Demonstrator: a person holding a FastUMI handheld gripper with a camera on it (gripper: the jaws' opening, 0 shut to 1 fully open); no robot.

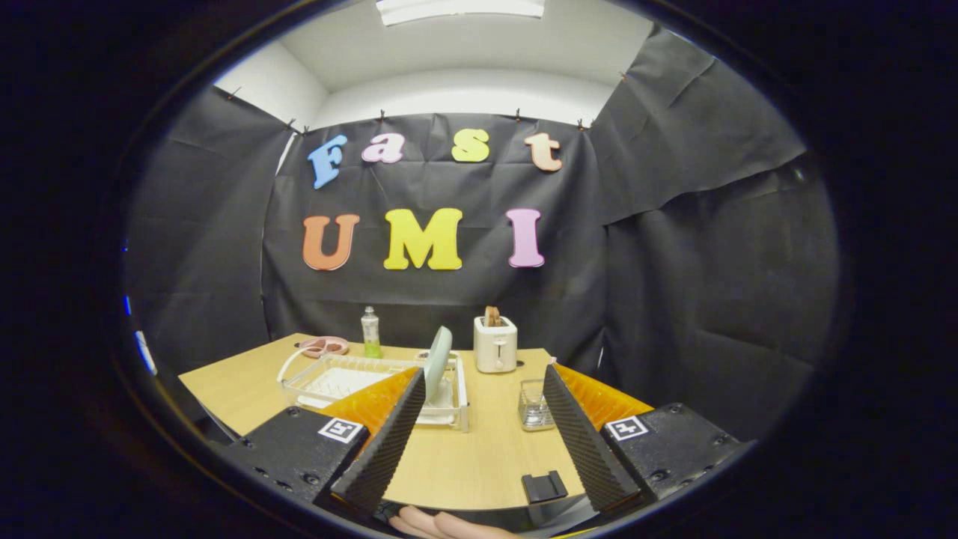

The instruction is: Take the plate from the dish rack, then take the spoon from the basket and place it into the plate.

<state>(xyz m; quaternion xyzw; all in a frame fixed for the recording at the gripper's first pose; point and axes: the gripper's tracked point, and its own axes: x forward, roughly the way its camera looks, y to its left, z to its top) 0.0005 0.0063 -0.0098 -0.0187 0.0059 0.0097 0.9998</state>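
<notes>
The gripper point(483, 389) is wide open w/ nothing held; its fingers point(389, 442) frame bare table point(464, 457). The plate point(438, 355) stands on its edge in the rack point(374, 382), just beyond the left finger. It stands upright bc the rack slots hold it so, and this leaves the top rim free for a pinch from above or from the side. The rack is otherwise empty as far as I can see.

The basket point(536, 404) is a small clear holder, just ahead of the right finger, apart from the rack. The spoon I cannot make out inside it; too small and see-through to tell.

Behind these stand a toaster point(495, 344) w/ bread in it, a bottle point(370, 333) and a pink dish point(323, 346), all well apart from the fingers.

My judgement: the task is at its start, approach to the plate comes first. Risk: the fingers may knock the plate flat, so they should close across the thin rim.
</notes>
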